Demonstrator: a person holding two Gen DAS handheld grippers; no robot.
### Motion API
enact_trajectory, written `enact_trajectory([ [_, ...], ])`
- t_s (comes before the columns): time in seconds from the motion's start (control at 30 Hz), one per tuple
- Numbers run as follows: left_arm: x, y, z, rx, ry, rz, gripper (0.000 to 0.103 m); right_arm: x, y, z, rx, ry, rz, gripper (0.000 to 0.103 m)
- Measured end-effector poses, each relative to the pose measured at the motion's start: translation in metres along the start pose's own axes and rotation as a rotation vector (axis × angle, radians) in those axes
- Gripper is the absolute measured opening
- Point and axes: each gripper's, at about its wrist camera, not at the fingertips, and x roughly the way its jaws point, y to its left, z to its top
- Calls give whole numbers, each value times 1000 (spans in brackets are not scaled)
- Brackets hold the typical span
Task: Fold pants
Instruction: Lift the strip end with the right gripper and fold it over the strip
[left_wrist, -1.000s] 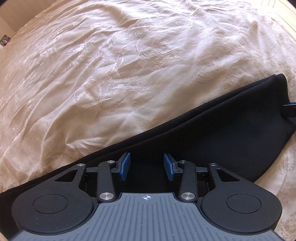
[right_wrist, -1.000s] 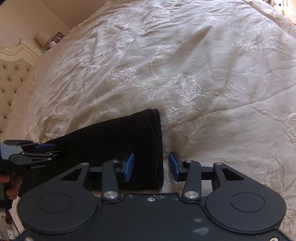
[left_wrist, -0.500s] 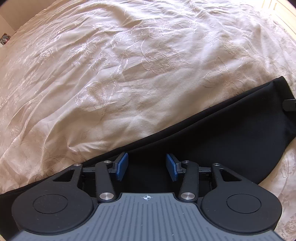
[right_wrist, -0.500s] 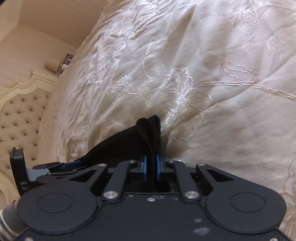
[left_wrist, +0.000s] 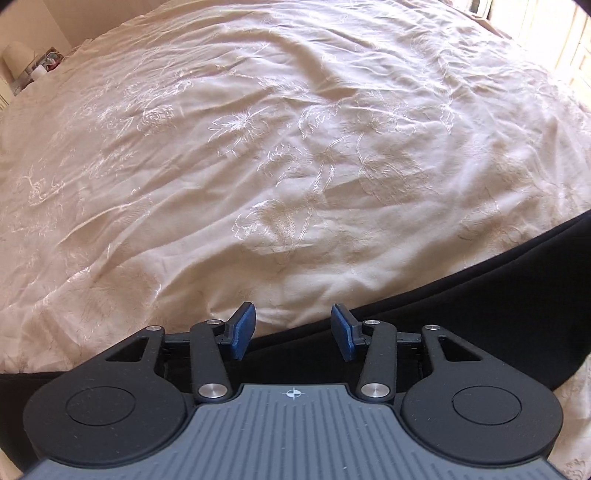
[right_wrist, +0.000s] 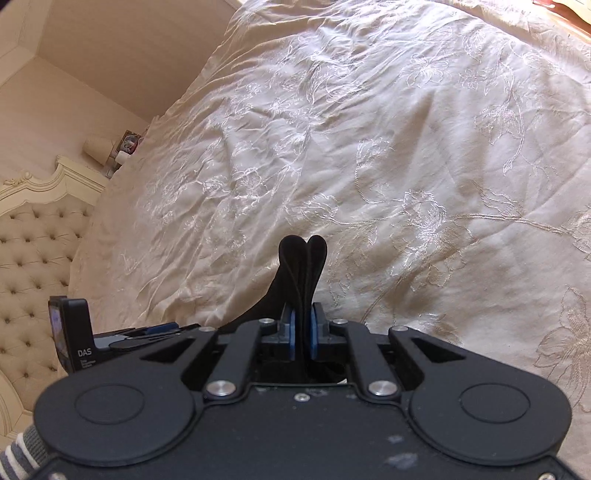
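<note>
Right hand-held gripper (right_wrist: 302, 334): your blue pads are clamped together on the pants (right_wrist: 303, 258); a doubled black edge stands up between them in two rounded lobes.
Left hand-held gripper (left_wrist: 291, 330): your pads stand apart with nothing between them, poised over the long edge of the pants (left_wrist: 461, 317).
Pants position: dark fabric runs under your left tool and away to the right border of the left view, lying on the bedspread (left_wrist: 258, 166).
Pants edge: the upper edge runs diagonally, rising to the right.
Open room: wide cream embroidered bedspread (right_wrist: 424, 166) ahead of both tools, wrinkled.
Bed limits: tufted headboard (right_wrist: 33, 251) to your left in the right view; wall beyond it.
Writing: "DAS" on the black housing (right_wrist: 79, 339) of your left tool; the smaller print under it is unreadable.
</note>
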Motion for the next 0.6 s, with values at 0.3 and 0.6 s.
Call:
enact_trajectory([
  [0.3,4,-23,-74,119,100,-50,45,-18,31,-7,-42,-31,-18,9],
  [0.6,-22,22,-74,11,23,-30,45,-26,102,-27,-133,-67,-70,9],
])
